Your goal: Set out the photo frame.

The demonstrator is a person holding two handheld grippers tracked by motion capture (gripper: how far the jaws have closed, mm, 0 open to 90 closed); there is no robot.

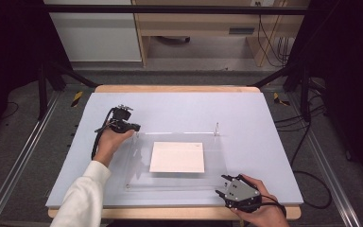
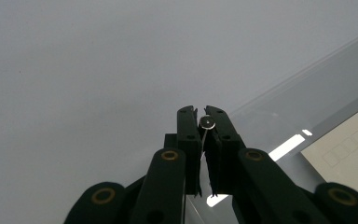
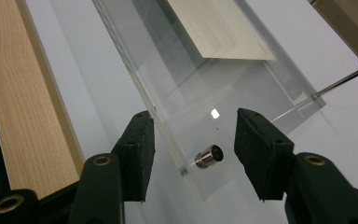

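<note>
a: how far along does the work look?

b: midway, by the look of it. a clear acrylic frame (image 1: 175, 158) lies flat on the blue-grey table mat (image 1: 264, 142), with a white sheet (image 1: 177, 157) sandwiched under its top plate. the left gripper (image 1: 133, 127) sits at the frame's far left corner, its jaws clenched on a small round-headed pin (image 2: 207, 122) there. the right gripper (image 1: 224, 185) is at the near right corner, jaws standing apart on either side of a short metal standoff cap (image 3: 209, 157) without pressing it.

a: so what is done and what is left?

b: the sheet seems placed and the plates stacked. a thin bare post (image 1: 216, 128) stands at the far right corner, so that corner likely awaits its cap. the near right cap is not yet gripped; whether it goes on or comes off cannot be told.

a: any writing or brand?

b: none legible. the sheet shows faint box outlines in the left gripper view, too pale to read.
</note>
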